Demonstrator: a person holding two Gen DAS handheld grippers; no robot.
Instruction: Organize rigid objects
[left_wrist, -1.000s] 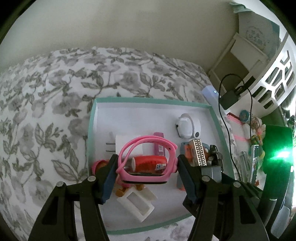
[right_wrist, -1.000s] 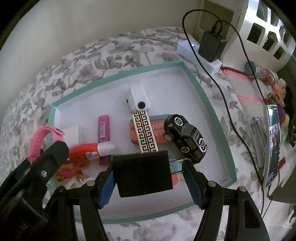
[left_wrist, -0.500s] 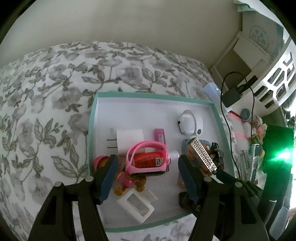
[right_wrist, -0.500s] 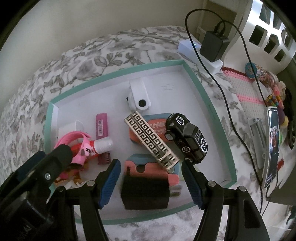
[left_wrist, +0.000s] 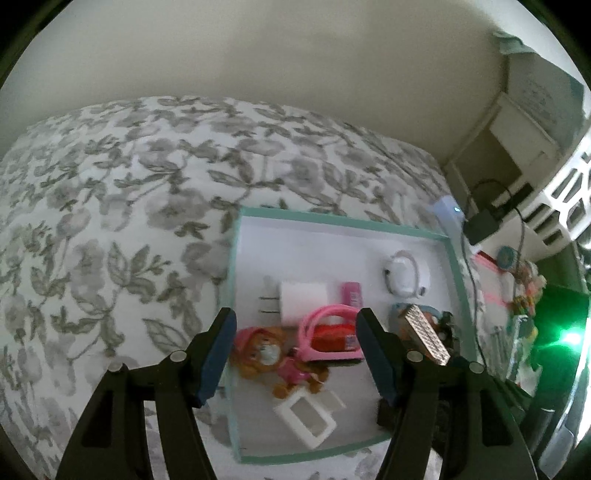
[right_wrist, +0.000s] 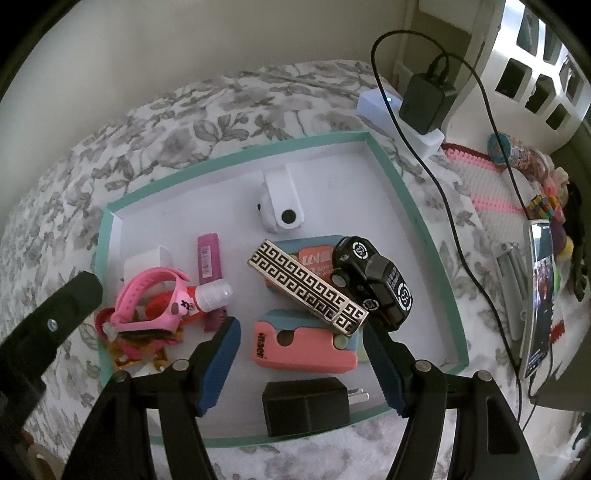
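Floral bedspread under a teal tray (right_wrist: 413, 206) of small objects; both grippers hang wide and empty.

Nearest your right gripper (right_wrist: 301, 356) lies the black charger (right_wrist: 306, 408); beyond, the car (right_wrist: 373, 282). Your left gripper (left_wrist: 293, 356) overhangs the pink watch (left_wrist: 328, 338); lift clear before reaching.

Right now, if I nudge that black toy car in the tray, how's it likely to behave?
The black toy car would probably roll, since its wheels show along one side. It looks like hard plastic, so likely stiff and light. It sits against the patterned gold bar, which rests tilted on the coral foam block, so a push may shift that too.
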